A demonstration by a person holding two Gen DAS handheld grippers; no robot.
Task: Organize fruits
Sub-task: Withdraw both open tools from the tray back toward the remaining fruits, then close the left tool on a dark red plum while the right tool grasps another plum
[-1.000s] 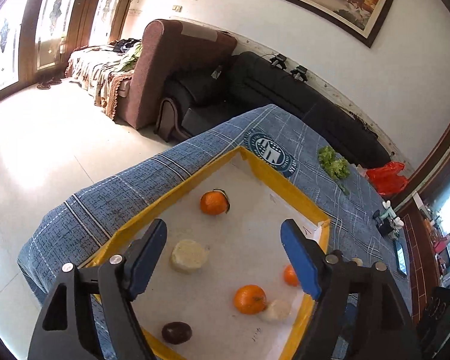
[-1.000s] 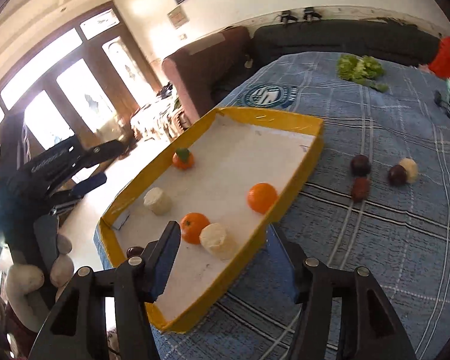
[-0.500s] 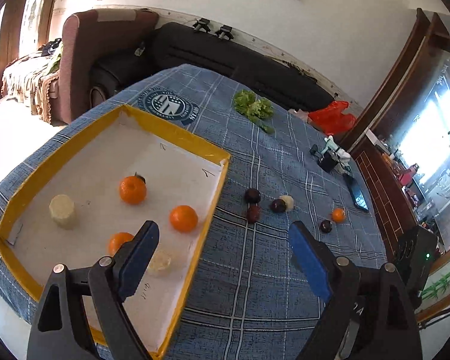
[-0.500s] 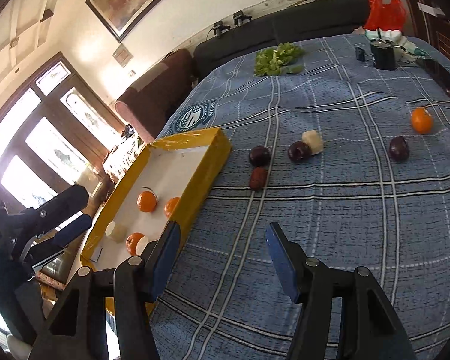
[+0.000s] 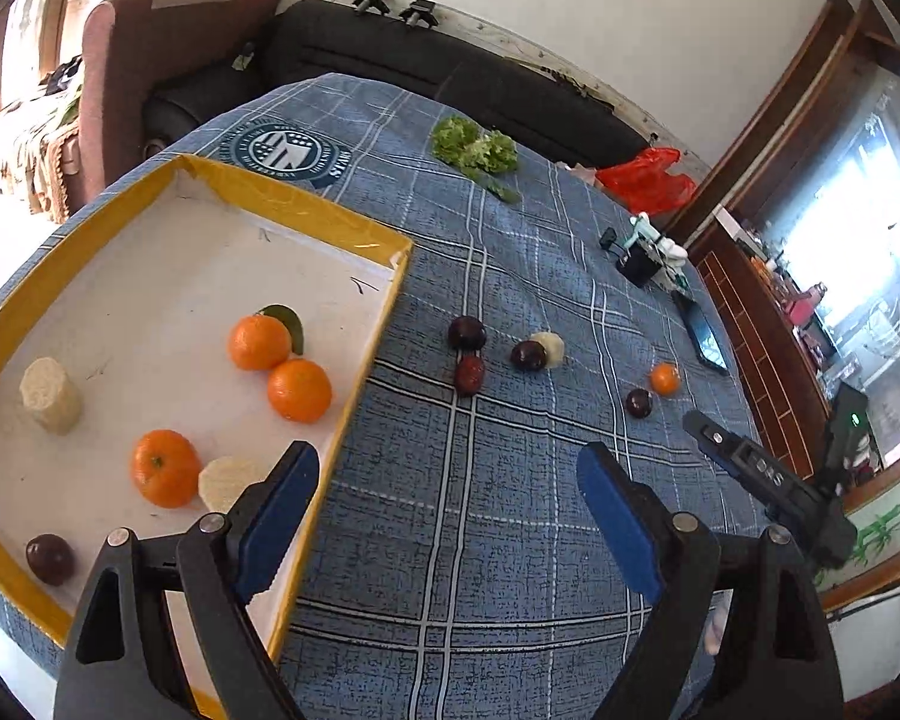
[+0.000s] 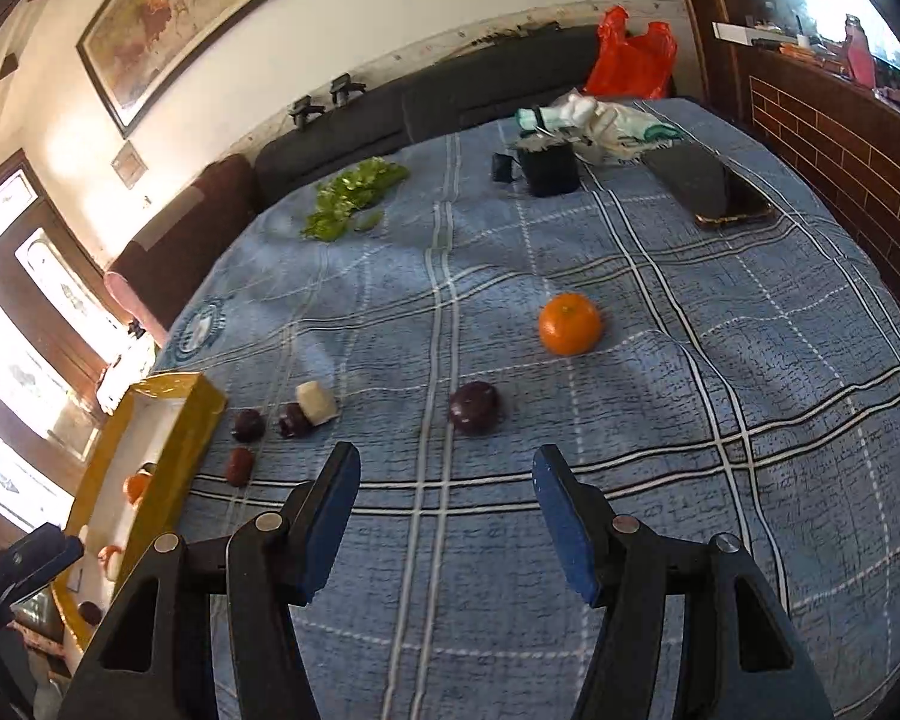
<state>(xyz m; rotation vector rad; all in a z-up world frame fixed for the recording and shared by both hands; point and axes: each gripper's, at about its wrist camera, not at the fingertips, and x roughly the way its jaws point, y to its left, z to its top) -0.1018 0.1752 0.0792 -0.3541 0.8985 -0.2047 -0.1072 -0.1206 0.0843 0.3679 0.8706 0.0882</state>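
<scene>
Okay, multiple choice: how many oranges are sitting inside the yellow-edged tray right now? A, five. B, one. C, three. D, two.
C: the left wrist view shows three oranges inside the tray, one with a leaf, one beside it and one nearer the camera; a fourth orange lies out on the tablecloth.

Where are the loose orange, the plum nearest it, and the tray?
Loose orange (image 6: 570, 324), right wrist view, centre of its peel.
Plum (image 6: 475, 408), right wrist view, middle of its top.
Tray (image 5: 306, 207), left wrist view, far yellow wall.
</scene>
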